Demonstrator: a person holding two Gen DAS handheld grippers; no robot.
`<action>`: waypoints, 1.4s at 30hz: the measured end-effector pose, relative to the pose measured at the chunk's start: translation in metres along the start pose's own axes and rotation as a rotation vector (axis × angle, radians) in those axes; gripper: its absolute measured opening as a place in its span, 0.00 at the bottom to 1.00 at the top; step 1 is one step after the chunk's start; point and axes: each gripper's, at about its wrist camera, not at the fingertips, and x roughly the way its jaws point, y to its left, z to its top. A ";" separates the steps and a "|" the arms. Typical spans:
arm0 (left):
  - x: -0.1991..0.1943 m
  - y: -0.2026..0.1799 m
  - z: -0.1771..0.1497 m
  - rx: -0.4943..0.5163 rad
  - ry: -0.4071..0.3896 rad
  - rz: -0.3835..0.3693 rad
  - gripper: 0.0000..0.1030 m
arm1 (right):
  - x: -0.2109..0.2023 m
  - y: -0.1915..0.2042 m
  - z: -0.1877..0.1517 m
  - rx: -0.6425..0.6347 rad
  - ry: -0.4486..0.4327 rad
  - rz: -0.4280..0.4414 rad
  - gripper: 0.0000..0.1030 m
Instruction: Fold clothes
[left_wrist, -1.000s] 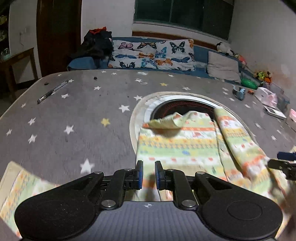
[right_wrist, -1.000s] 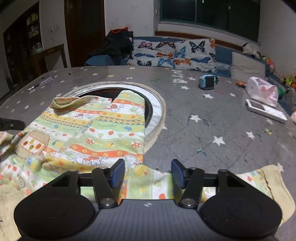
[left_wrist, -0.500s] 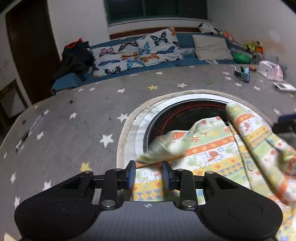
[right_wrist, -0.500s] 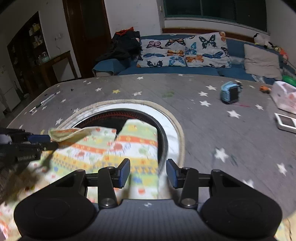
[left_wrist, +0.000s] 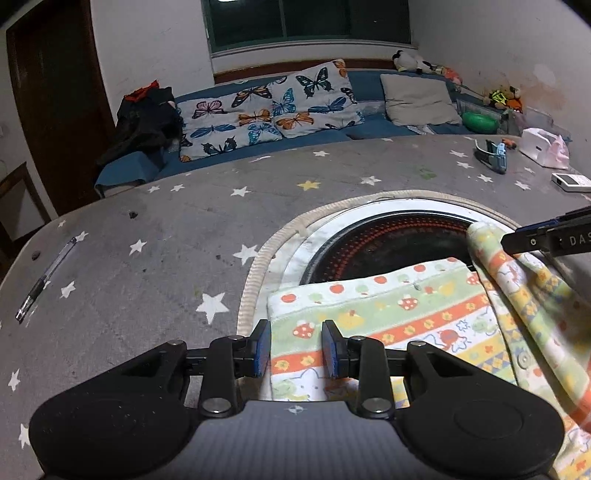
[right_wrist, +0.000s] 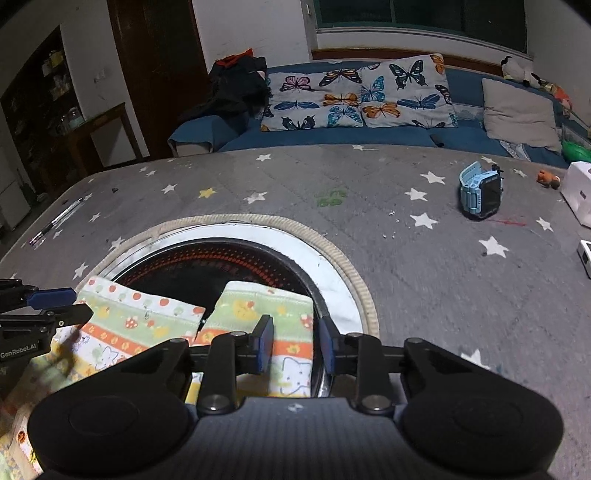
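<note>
My left gripper (left_wrist: 295, 347) and right gripper (right_wrist: 295, 345) now parted, empty, over patterned garment (left_wrist: 388, 314) lower frame; corner released since half-second ago.

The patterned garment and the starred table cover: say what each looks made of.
Garment: soft printed knit, probably cotton, matte; it drapes and creases and has stitched hems. Table cover: grey quilted fabric, matte; faint stitch lines and printed stars show, and a corded trim edges its round opening.

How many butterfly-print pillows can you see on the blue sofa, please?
2: the left butterfly pillow lies beside the dark clothes pile, and the right butterfly pillow touches it on the other side, toward the plain grey cushion. None seems hidden.
</note>
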 end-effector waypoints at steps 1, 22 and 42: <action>0.000 0.000 0.000 -0.002 -0.002 0.001 0.32 | 0.001 0.000 0.001 0.003 -0.001 -0.001 0.25; 0.000 -0.001 -0.002 0.006 -0.031 0.067 0.05 | -0.017 0.014 0.006 -0.120 -0.111 -0.141 0.02; 0.000 0.016 -0.003 -0.030 -0.039 0.181 0.05 | -0.019 0.009 0.000 -0.118 -0.064 -0.156 0.09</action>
